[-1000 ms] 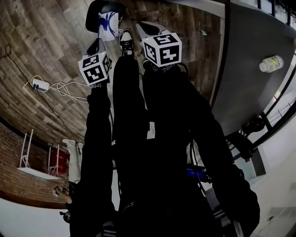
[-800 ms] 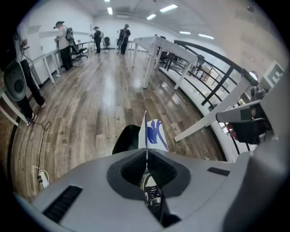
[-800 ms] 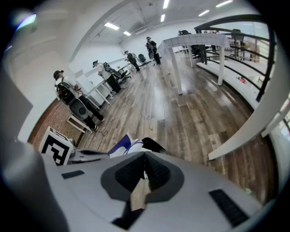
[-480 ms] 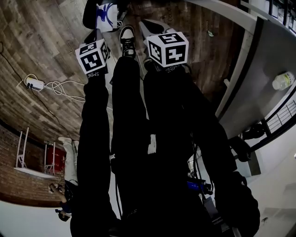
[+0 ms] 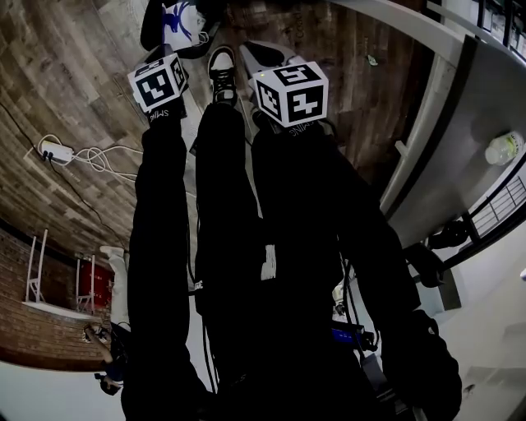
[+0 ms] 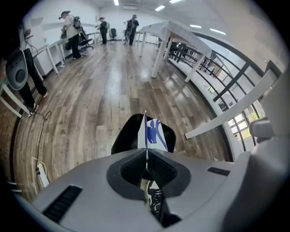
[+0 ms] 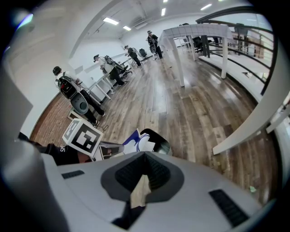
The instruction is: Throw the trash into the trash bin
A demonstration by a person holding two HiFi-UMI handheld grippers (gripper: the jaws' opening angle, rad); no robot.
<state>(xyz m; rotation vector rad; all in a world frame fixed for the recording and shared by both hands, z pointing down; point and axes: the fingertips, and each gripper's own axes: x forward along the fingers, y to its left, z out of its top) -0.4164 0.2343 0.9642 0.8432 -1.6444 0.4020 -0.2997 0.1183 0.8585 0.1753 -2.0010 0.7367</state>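
Observation:
My left gripper (image 6: pixel 146 152) is shut on a white sheet of paper with blue print (image 6: pixel 153 132). The sheet stands up from the jaws right over a black trash bin (image 6: pixel 126 137) on the wood floor. In the head view the left gripper's marker cube (image 5: pixel 158 84) sits just below the paper (image 5: pixel 181 18) and the bin (image 5: pixel 154 26) at the top edge. My right gripper (image 7: pixel 145 154) is shut, and nothing sticks out of its tips. It hangs beside the bin (image 7: pixel 158 139), with its cube (image 5: pixel 289 93) over the person's legs.
The person's shoes (image 5: pixel 223 69) stand next to the bin. A white power strip with cable (image 5: pixel 59 150) lies on the floor at left. A table with a plastic bottle (image 5: pixel 501 150) is at right. Several people (image 6: pixel 70 27) stand far off by white desks.
My left gripper has sunk with the paper toward the bin, nearer the top of the head view. The right gripper has sunk a little too.

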